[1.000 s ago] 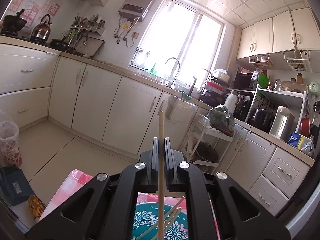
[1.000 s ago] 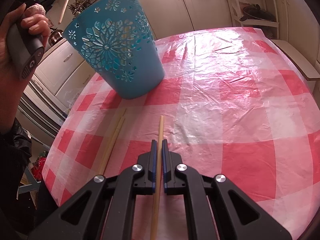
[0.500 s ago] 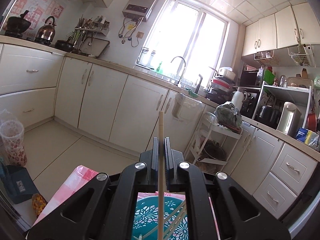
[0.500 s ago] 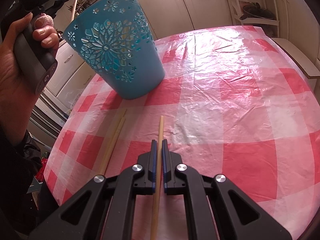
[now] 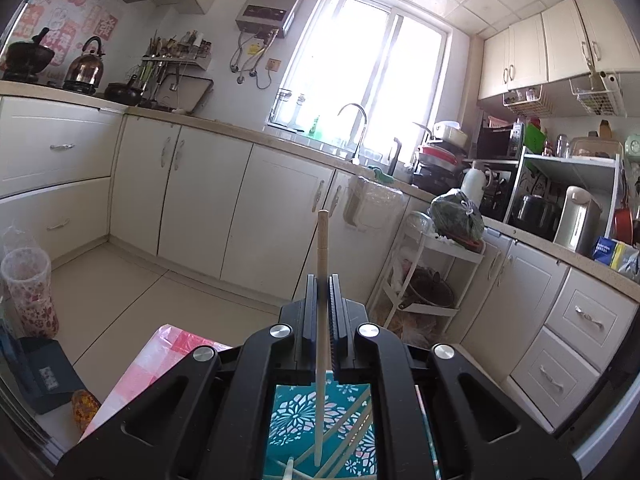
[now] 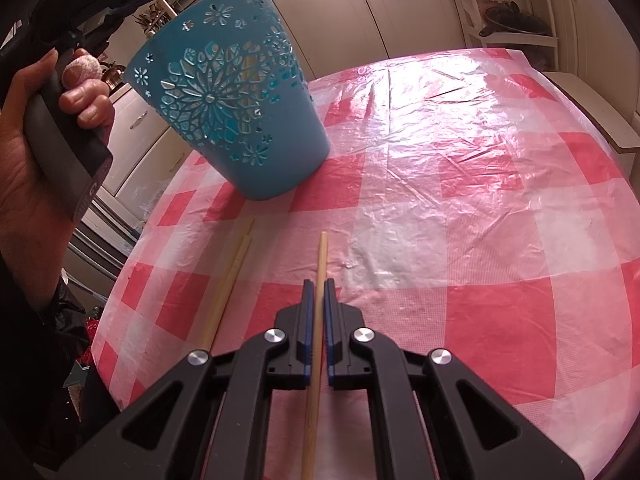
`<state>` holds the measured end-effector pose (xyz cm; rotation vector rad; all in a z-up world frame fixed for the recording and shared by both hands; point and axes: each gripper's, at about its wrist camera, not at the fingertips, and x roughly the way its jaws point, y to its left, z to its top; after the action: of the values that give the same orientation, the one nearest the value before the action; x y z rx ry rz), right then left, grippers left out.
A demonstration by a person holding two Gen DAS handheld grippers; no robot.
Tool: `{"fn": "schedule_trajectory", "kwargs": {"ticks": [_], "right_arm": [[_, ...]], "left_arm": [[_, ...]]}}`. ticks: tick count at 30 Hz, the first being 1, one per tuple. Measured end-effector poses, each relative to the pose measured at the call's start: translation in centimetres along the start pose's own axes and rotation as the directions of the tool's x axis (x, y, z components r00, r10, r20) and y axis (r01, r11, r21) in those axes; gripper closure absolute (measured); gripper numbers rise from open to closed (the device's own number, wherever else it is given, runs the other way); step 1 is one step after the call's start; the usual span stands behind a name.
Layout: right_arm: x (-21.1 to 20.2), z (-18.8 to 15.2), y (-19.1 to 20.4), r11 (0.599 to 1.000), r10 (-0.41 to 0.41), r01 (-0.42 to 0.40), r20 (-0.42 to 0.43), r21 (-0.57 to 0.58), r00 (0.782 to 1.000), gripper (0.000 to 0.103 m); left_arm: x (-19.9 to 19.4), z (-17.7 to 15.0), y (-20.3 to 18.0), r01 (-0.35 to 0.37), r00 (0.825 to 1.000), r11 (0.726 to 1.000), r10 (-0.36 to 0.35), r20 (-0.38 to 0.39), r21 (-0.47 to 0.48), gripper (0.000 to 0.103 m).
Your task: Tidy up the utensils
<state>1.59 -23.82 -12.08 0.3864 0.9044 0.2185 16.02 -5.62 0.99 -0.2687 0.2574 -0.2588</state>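
One chopstick [image 6: 316, 344] between right tongs [image 6: 319, 292]

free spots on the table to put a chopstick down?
Bare tablecloth right of the blue holder and beyond the right gripper. Crowded on the left: two loose chopsticks lie between holder and table edge.
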Motion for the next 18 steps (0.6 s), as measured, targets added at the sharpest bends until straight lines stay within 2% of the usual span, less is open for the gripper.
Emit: {"fn": "schedule_trajectory", "kwargs": {"ticks": [5,7,9,11,15,18], "right_arm": [[0.0,0.0,0.0,1.0,-0.002,0.002,0.001,0.0,1.0,0.097],[0.0,0.0,0.1,1.0,-0.006,0.006,0.001,-0.003,1.0,0.097],[0.0,0.0,0.1,1.0,-0.01,0.01,0.001,-0.005,1.0,0.097],[0.0,0.0,0.2,1.0,-0.013,0.013,0.001,-0.008,1.0,0.097],[-0.1,-0.1,0.4,1.0,-0.017,0.017,-0.005,-0.021,1.0,0.095],[-0.3,-0.5,1.2,0.996,-0.048,0.047,-0.002,-0.074,0.999,0.091]], "left_arm": [[0.0,-1.6,-1.2,-0.016,0.996,0.994,0.026,-0.086,0.11,0.097],[-0.4,-1.9,-1.5,-0.009,0.993,0.991,0.025,-0.112,0.137,0.09],[-1.6,-1.9,-1.4,-0.031,0.993,0.988,0.048,-0.11,0.154,0.067],[-3.8,-1.8,-0.9,-0.065,0.995,0.985,0.077,-0.071,0.158,0.052],[-8.4,-1.7,1.0,-0.112,0.992,0.984,0.119,-0.043,0.141,0.036],[-11.3,-3.2,3.4,-0.152,0.985,0.982,0.16,-0.066,0.112,0.023]]}}
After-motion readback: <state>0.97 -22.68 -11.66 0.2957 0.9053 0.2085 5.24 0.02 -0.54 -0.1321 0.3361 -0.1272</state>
